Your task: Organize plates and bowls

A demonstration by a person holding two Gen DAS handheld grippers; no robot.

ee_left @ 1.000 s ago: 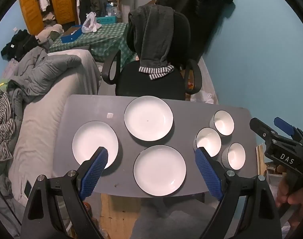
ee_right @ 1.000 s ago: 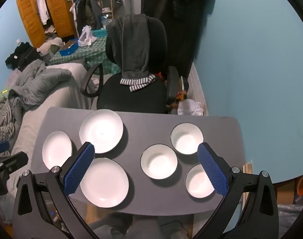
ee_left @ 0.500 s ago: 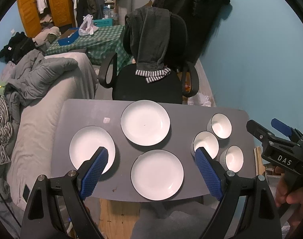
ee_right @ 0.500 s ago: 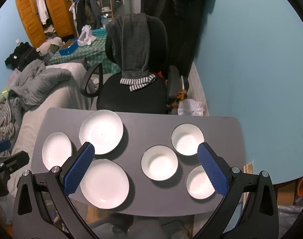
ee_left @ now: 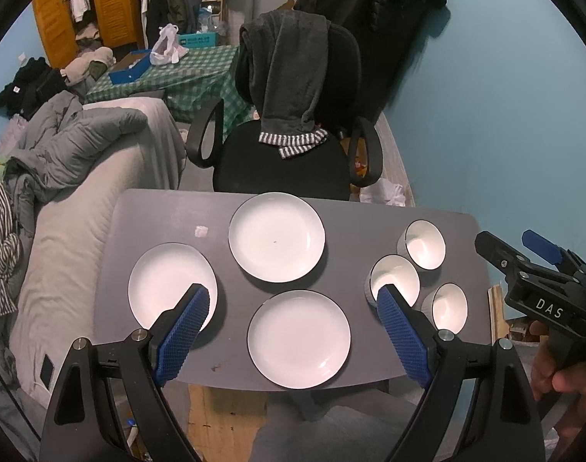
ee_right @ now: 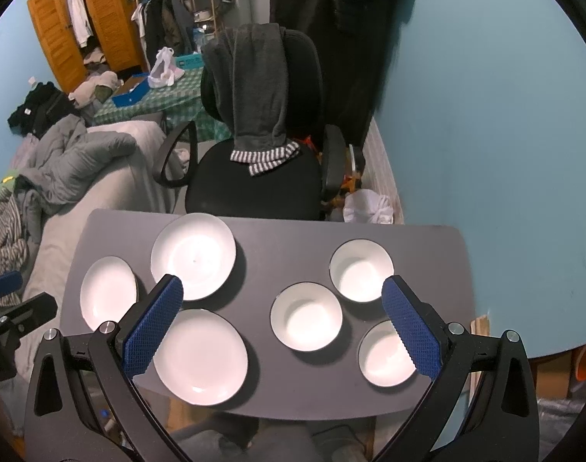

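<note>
The left gripper (ee_left: 293,331) has its blue fingers (ee_left: 183,329) spread wide, with nothing held. The right gripper (ee_right: 281,327) is spread wide too, and holds nothing. Both hang above the near edge of the worktop (ee_right: 293,238) and touch no dish.

Nothing looks stacked yet, so this seems to be the very start: picking which dish to take first.

From the left gripper, the near plate (ee_left: 298,338) lies between the 2 fingers. The left plate (ee_left: 166,281) sits partly behind the left finger. The far plate (ee_left: 277,236) is past the fingertips, in the middle.

From the right gripper, the middle bowl (ee_right: 306,317) lies between the fingers, closer to the right one. The near bowl (ee_right: 385,358) is partly hidden by the right finger. The far bowl (ee_right: 361,270) is just past that fingertip. The bowls are near each other but apart.

All 6 dishes are white, round, smooth and shiny, with a thin dark line on the rim. The plates are flat and shallow. The bowls are small and deep. The worktop is gray and smooth. The finger pads are bumpy.

Next, I think a gripper must go down low and pinch 1 thin rim, then lift that dish onto another like it. Shiny dishes could slip.

Past the worktop stands a black chair (ee_right: 254,188) with soft gray clothes on its back.
</note>
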